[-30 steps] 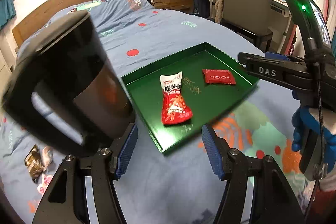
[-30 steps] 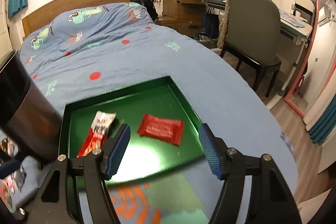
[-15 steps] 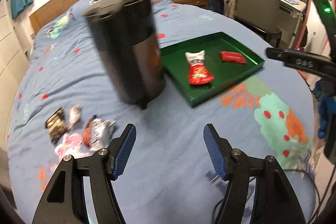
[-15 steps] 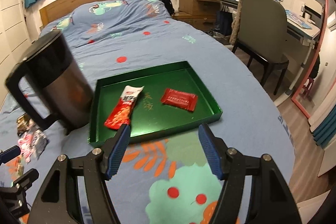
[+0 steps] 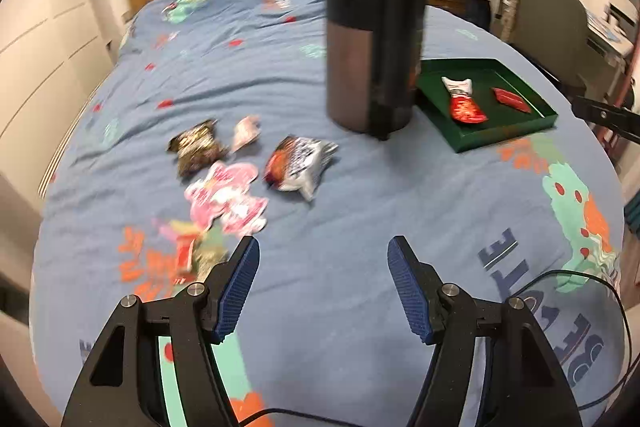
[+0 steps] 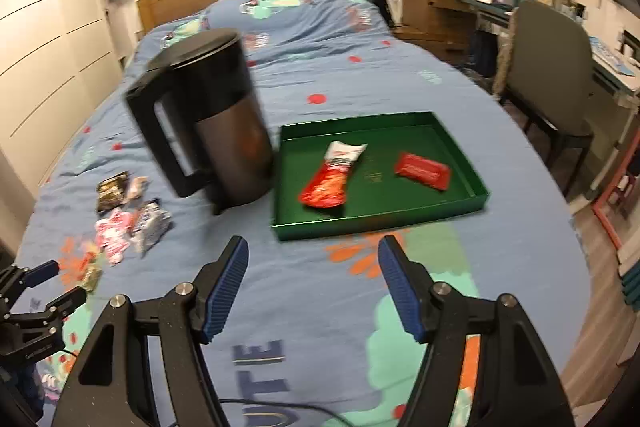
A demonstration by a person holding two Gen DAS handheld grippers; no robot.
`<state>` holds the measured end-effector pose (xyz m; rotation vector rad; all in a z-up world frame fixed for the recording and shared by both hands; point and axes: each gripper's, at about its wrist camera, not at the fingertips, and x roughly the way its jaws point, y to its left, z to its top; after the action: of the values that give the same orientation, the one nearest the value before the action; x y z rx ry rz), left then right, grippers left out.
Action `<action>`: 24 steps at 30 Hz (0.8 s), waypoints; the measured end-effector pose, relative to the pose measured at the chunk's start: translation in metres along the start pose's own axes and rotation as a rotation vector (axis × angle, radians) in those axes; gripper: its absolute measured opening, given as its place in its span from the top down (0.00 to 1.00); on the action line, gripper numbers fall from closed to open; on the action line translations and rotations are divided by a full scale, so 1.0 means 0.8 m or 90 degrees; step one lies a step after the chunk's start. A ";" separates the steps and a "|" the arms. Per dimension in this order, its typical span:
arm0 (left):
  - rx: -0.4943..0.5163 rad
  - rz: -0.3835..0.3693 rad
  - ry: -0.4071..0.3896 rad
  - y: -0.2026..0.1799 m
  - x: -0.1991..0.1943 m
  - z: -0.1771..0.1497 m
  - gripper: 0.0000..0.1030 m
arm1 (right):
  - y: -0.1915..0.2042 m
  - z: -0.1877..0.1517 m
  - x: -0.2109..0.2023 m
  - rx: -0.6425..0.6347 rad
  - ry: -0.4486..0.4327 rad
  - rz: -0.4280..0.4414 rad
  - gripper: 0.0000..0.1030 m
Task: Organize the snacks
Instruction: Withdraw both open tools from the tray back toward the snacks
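Both your left claw (image 5: 322,291) and right claw (image 6: 312,287) hang open and empty, with loose snack packets (image 5: 224,183) left of the kettle (image 5: 372,47) and the green tray (image 6: 478,193) to its right.

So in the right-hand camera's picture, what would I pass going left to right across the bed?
Loose snack packets → black kettle → green tray, holding first the long red-and-white snack bag, then the flat red packet.
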<state>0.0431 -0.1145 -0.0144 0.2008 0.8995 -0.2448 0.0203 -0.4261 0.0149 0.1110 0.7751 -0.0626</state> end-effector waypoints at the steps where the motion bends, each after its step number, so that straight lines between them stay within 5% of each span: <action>1: -0.007 0.003 -0.001 0.006 -0.003 -0.003 0.41 | 0.008 -0.001 -0.003 -0.002 0.000 0.013 0.00; 24: -0.161 0.051 -0.022 0.153 -0.069 -0.083 0.41 | 0.127 -0.034 -0.049 -0.065 0.005 0.120 0.00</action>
<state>-0.0037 0.0271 -0.0024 -0.0025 0.8771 -0.0591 -0.0167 -0.3213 0.0309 0.0872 0.7713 0.1558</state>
